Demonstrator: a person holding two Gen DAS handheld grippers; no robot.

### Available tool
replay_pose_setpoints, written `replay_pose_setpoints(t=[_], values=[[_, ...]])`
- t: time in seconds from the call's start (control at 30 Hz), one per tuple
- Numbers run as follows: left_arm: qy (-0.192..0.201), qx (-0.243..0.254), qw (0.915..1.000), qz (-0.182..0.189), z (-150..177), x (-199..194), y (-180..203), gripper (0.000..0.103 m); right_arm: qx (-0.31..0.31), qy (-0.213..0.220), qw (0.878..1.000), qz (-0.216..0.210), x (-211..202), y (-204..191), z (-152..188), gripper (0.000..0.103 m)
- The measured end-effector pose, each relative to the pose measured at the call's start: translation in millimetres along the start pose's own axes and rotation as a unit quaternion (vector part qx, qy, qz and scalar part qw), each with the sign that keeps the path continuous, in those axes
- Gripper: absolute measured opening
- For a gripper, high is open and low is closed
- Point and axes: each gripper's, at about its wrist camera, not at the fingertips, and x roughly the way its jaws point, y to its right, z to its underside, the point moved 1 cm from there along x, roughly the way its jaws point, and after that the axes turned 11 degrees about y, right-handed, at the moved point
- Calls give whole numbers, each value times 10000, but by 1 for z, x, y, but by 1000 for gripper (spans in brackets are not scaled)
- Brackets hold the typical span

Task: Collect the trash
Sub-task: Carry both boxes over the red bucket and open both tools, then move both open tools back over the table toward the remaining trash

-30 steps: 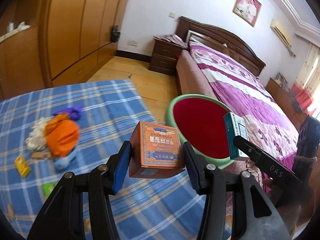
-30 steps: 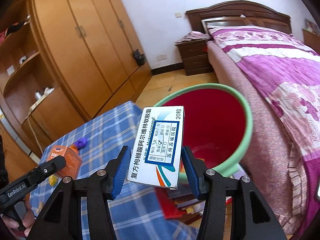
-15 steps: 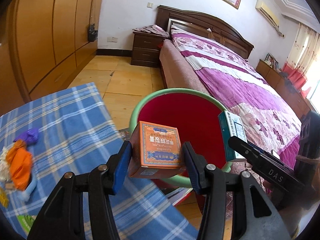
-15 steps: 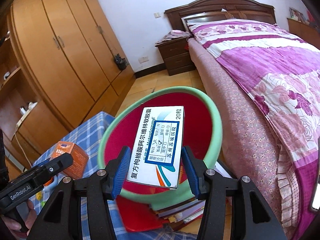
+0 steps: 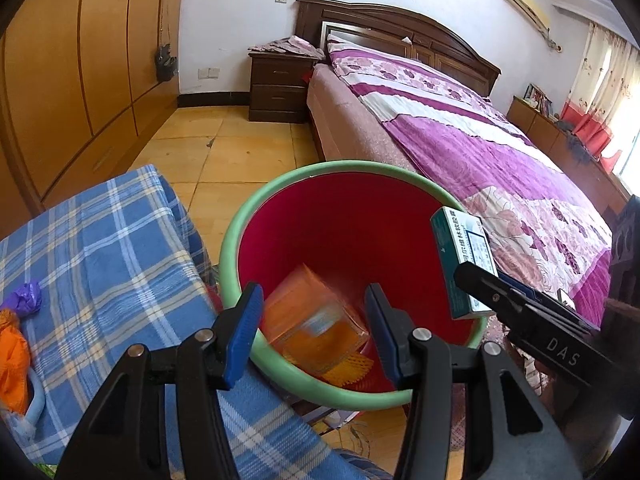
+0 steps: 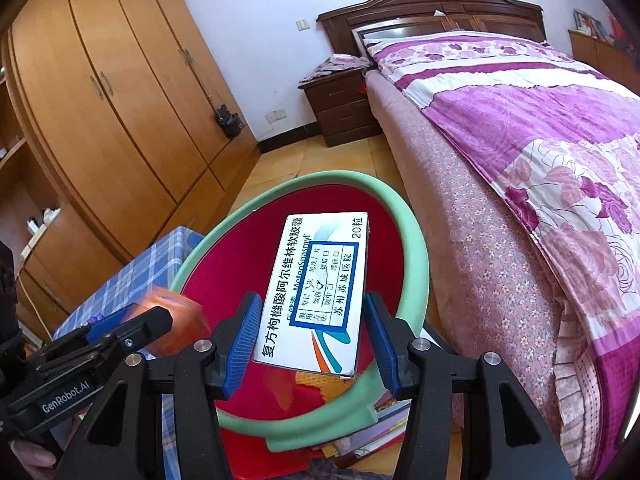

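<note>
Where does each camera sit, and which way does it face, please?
Left wrist: on the left hand-held gripper, looking down into the red bin; its fingers show, an orange box between them.
Right wrist: on the right hand-held gripper, facing the red bin and bed; its fingers grip a white medicine box.
Shared: red bin, bed, wardrobe; each shows the other hand-held gripper.

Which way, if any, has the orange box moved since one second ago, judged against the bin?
Yes. The orange box, earlier clamped beside the red bin, is now blurred and loose between the left gripper pads, over the bin's mouth.
</note>
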Motion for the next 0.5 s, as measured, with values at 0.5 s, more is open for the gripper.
replay_pose_setpoints(t=[0.5], values=[[-90,-281,9994,-179,3,-3,-12,56,40,37,9999,-90,5,-2,-1,57]])
